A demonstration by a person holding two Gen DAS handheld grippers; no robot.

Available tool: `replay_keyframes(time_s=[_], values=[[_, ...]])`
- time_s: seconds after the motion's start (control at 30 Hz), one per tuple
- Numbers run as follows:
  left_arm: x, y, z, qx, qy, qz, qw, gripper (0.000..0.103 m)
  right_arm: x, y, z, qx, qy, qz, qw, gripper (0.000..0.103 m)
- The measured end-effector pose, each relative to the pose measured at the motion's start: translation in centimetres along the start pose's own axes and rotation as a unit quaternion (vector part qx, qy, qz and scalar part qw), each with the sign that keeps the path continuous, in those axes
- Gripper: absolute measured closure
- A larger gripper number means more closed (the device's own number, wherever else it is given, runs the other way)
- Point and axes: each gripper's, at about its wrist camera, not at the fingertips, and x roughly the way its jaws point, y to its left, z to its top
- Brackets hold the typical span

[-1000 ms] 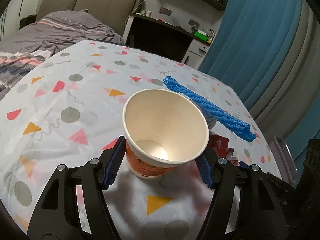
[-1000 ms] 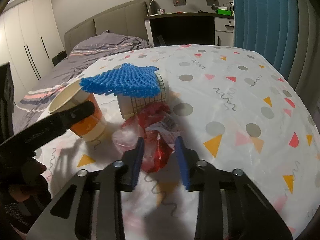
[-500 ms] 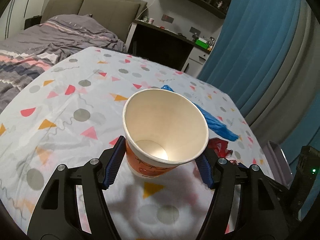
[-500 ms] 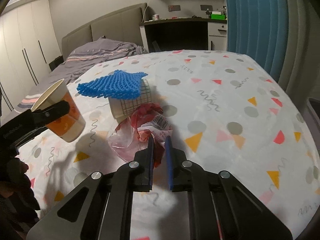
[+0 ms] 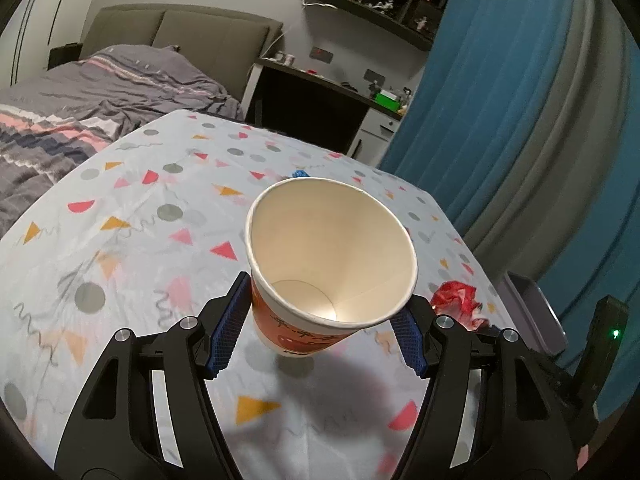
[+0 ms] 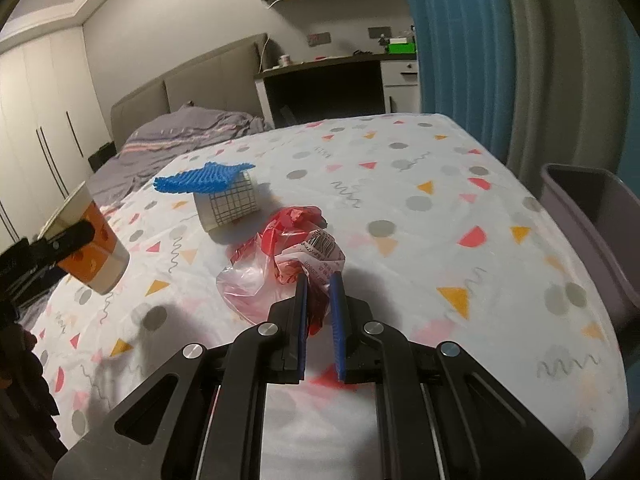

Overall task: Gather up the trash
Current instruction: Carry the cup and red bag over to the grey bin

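My left gripper [image 5: 316, 320] is shut on an orange and white paper cup [image 5: 328, 264], held tilted above the tablecloth with its empty mouth facing the camera. The same paper cup [image 6: 94, 248] shows at the left of the right wrist view. My right gripper [image 6: 319, 280] is shut on a crumpled red and clear plastic bag [image 6: 288, 256], lifted a little off the cloth. That red bag [image 5: 458, 300] peeks out right of the cup in the left wrist view. A blue foam net [image 6: 202, 176] lies over a checked paper cup [image 6: 230, 204] on its side.
The table [image 6: 440, 220] wears a white cloth with coloured dots and triangles. A grey bin [image 6: 592, 216] stands off the table's right edge, also seen as the bin [image 5: 536, 312]. A bed [image 5: 80, 100], a desk and blue curtains lie beyond.
The right jaws closed on the red bag and lifted it back from the checked cup. The left gripper raised the cup off the cloth and pulled back; the table looks farther.
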Motion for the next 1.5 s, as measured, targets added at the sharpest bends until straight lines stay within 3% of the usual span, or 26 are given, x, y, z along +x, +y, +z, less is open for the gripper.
replay_keyframes(time_s=[0.57,1.5], values=[[0.0,-7.3,-2.7,0.064,0.017,-0.043,0.9969,0.038,-6.0,-5.0,-1.0,0.029,-0.056,-0.021,0.998,0.091],[4.7,-18.7,-4.1,0.157,0.050,-0.109,0.9803,0.038,-9.8,-12.3,-0.9,0.083,-0.095,-0.066,0.990,0.091]])
